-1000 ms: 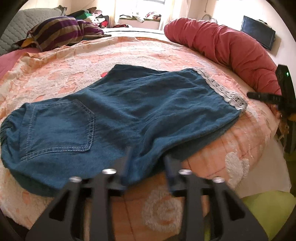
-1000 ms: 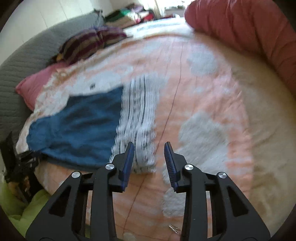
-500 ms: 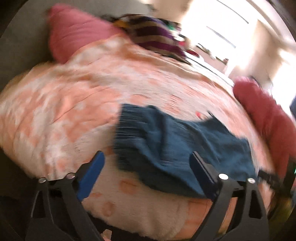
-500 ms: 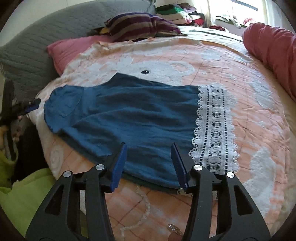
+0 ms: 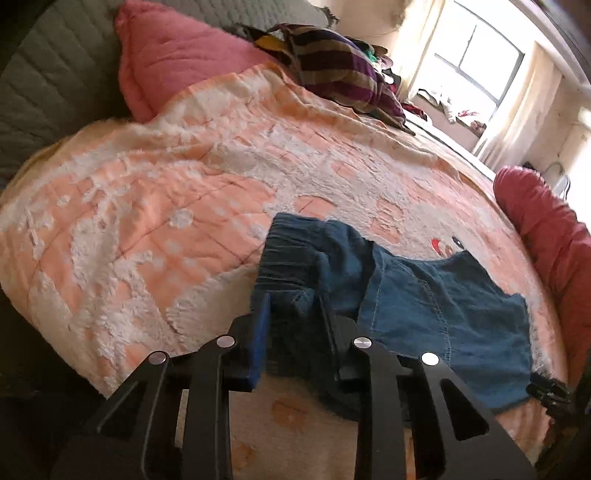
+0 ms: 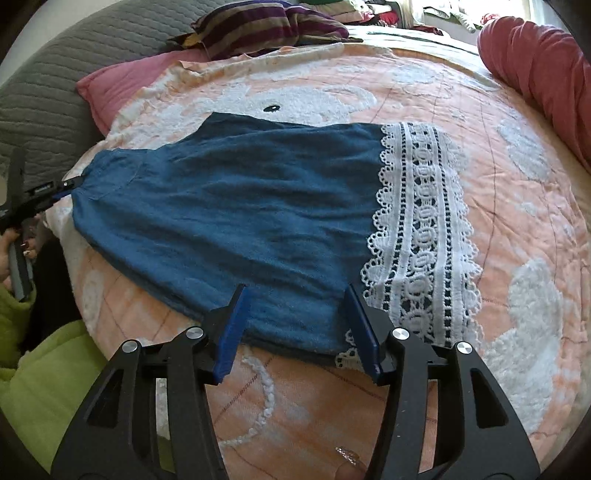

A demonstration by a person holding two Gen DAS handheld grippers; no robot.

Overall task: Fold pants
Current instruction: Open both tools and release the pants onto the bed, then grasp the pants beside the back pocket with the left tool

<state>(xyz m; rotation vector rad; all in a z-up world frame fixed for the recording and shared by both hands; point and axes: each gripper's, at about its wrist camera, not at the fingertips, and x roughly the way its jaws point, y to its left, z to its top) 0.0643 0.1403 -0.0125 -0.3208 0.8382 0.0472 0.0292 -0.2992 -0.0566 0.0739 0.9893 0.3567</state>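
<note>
2 grippers worked over the blue pants, which lay flat on the peach blanket, lace hem to the right. The left gripper had just been closing; its narrow jaws pinched bunched waistband denim. The right gripper had been opening, its jaws moderately apart above the near edge, gripping nothing.

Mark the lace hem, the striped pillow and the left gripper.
lace hem (image 6: 421,236): right wrist view, middle of the white band.
striped pillow (image 6: 266,26): right wrist view, top face.
left gripper (image 5: 295,332): left wrist view, between the fingertips, denim bunched there.
</note>
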